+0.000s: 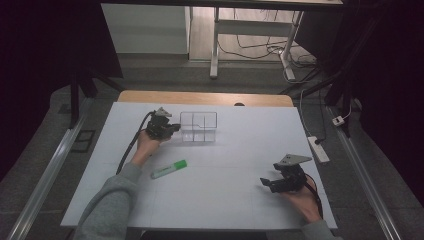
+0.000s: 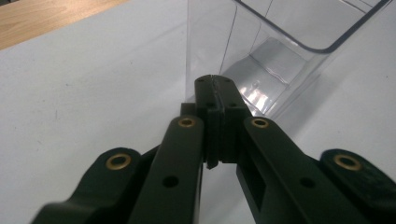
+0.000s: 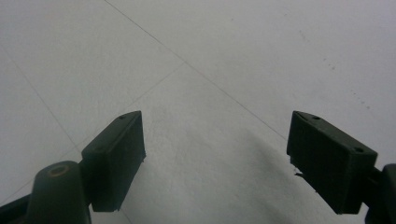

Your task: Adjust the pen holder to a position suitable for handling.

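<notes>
The table (image 1: 210, 200) carries a white sheet marked with faint grid lines; a strip of bare wood shows along its far edge. Beyond it lie grey floor, the white legs of a desk (image 1: 216, 45) with loose cables, and a power strip (image 1: 318, 148) on the floor to the right. The room's sides are dark.

Nearest, the right gripper (image 1: 265, 183) sits in the person's hand low over the sheet at the near right, its jaws standing wide with nothing between them; the right gripper view shows bare sheet ahead of it.

A green marker (image 1: 169, 169) lies flat on the sheet left of centre, apart from both grippers.

Farther on, the left gripper (image 1: 172, 128) points at a clear box (image 1: 198, 126) with inner partitions, standing upright left of centre. Its jaws are pressed fully together, empty. In the left gripper view the tips (image 2: 215, 86) sit right at the near wall of the box (image 2: 261, 56); contact cannot be confirmed.
</notes>
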`<action>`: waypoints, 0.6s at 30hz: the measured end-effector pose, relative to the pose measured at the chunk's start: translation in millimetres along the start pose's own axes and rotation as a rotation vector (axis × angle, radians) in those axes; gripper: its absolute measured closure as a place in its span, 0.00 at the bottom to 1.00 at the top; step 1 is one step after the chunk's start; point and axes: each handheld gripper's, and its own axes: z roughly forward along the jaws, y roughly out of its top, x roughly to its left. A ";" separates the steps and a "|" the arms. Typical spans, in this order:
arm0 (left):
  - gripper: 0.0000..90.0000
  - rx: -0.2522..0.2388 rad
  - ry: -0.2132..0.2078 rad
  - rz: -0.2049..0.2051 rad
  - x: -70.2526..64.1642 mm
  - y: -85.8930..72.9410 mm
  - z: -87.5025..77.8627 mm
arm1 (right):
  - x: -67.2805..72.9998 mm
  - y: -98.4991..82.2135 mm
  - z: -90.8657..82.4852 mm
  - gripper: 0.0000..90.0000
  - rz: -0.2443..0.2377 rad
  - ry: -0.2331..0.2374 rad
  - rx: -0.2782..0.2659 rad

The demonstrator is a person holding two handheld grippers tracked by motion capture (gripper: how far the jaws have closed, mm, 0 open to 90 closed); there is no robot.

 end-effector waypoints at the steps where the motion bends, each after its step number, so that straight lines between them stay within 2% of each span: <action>1: 0.99 0.000 0.000 0.000 0.0 0.0 0.0 | 0.0 0.0 0.0 0.20 0.000 0.000 0.000; 9: 0.99 0.002 -0.003 -0.001 -6.1 5.6 6.5 | 0.5 0.1 0.6 0.20 0.000 0.001 0.003; 18: 0.99 0.011 -0.021 0.021 -10.9 14.0 19.9 | 1.3 -0.8 -2.9 0.21 0.016 0.007 -0.013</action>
